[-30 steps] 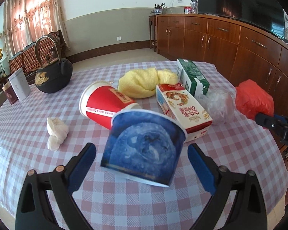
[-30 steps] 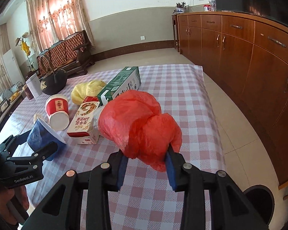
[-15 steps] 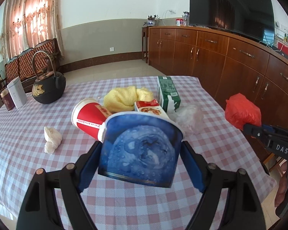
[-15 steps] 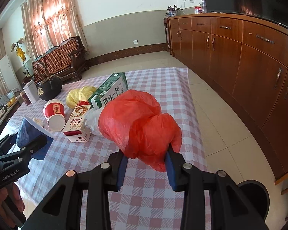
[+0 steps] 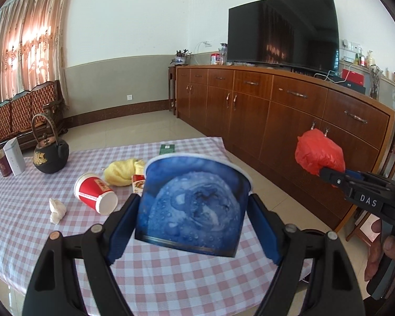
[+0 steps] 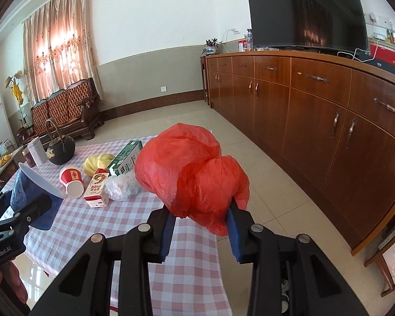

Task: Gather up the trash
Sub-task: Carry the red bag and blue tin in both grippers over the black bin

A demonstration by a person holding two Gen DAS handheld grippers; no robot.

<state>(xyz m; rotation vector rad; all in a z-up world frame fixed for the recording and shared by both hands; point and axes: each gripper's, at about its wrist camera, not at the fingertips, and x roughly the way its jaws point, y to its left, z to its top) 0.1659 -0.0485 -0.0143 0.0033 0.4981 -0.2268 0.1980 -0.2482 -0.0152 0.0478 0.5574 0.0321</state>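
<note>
red bag [image 6: 192, 173] is pinched low by r gripper [image 6: 200, 226], frame centre, off table [image 5: 171, 276] edge; thin film could slip out. blue cup [image 5: 194, 202] is squeezed by l gripper [image 5: 194, 226], lower centre; too much pressure could crush it.

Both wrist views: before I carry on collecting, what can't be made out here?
- Left wrist view: the blue cup in the left hand-held gripper hides most of the milk cartons behind it.
- Right wrist view: the red plastic bag held by the right hand-held gripper covers the table's near corner.
- Right wrist view: a dark bin below is mostly blocked by the gripper arms; contents unclear.
- Carton print: too small to read.
</note>
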